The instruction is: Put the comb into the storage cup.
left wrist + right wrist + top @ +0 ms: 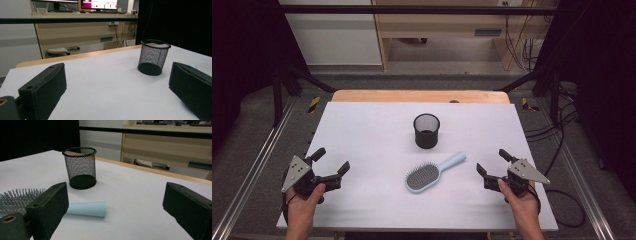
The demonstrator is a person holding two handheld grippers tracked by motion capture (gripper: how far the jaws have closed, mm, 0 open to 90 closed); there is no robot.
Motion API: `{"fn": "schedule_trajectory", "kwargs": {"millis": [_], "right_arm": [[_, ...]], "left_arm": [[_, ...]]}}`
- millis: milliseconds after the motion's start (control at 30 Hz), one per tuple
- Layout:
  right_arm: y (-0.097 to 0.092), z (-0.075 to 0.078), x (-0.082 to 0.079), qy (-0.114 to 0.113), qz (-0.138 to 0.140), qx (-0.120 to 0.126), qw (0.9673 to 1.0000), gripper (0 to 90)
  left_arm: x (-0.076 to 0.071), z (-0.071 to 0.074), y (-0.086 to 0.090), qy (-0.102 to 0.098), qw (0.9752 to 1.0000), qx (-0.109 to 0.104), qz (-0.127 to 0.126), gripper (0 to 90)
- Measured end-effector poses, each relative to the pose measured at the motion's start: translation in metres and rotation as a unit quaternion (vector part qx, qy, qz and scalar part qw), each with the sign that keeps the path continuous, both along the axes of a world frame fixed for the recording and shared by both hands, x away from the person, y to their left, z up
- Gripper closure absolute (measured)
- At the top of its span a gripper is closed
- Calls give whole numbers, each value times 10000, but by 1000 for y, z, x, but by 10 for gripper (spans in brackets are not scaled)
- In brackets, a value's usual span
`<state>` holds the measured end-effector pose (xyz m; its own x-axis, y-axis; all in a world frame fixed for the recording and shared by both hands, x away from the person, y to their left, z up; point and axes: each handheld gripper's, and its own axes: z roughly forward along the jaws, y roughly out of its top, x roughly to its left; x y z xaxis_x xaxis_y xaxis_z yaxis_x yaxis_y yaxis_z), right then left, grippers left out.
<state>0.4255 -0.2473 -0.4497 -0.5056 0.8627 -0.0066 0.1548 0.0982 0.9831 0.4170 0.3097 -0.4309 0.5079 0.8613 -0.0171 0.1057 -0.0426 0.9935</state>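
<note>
Currently both claws, left (331,165) and right (493,162), gape empty; hairbrush (430,172) lies just before mesh cup (426,130), so a sloppy sweep could topple the cup.

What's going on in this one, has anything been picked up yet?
Nothing has been picked up. A person holds the left gripper and the right gripper low over the white table, one near each side, both with jaws open and empty. Between them a light blue hairbrush lies flat, bristles up. Behind it a black mesh cup stands upright. The right gripper is the nearer one to the brush handle.
</note>
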Motion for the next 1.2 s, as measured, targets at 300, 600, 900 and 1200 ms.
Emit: {"fn": "schedule_trajectory", "kwargs": {"millis": [300, 600, 900, 1200], "right_arm": [[5, -3, 1, 419, -68, -157, 9990, 53], [29, -11, 10, 1222, -31, -502, 9912, 63], [53, 3, 31, 1491, 107, -742, 9860, 100], [74, 22, 60, 1572, -39, -1071, 9817, 260]], "left_arm": [[0, -2, -1, 22, 10000, 58, 39, 13], [1, -3, -3, 15, 9998, 194, 47, 13], [0, -3, -3, 8, 9998, 195, 38, 14], [0, -2, -1, 2, 9998, 150, 93, 14]]}}
